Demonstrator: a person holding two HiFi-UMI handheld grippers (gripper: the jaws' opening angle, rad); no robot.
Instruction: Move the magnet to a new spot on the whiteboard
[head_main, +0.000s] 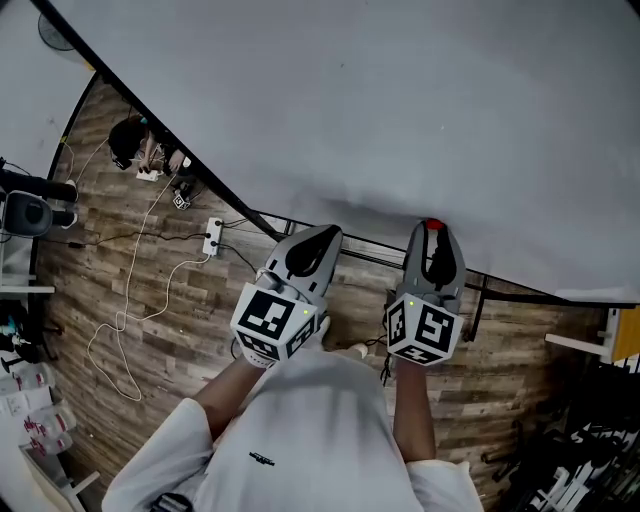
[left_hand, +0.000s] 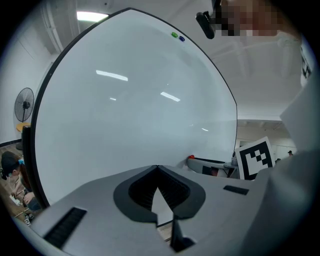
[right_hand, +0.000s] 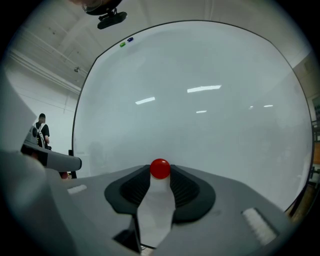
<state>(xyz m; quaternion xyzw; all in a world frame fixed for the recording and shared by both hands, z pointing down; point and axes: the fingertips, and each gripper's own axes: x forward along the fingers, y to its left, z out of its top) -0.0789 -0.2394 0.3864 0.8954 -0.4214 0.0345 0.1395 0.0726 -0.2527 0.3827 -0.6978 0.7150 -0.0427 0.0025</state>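
Observation:
A small red magnet (right_hand: 160, 168) sits pinched between the tips of my right gripper (right_hand: 160, 172), which is shut on it. The head view shows the red magnet (head_main: 432, 226) right up at the whiteboard (head_main: 400, 100); whether it touches the surface I cannot tell. My left gripper (head_main: 322, 234) hangs beside it, to the left and just short of the board. Its jaws meet at the tip (left_hand: 157, 168) with nothing between them. From the left gripper view, the magnet (left_hand: 191, 157) shows at the right gripper's nose. The whiteboard (right_hand: 200, 100) fills both gripper views.
A green magnet (right_hand: 122, 44) and a blue magnet (right_hand: 130, 39) stick near the board's top edge. On the wood floor below lie a power strip (head_main: 213, 236) and loose cables (head_main: 130, 300). A fan (left_hand: 23, 105) stands left of the board. A person (right_hand: 41, 131) stands far left.

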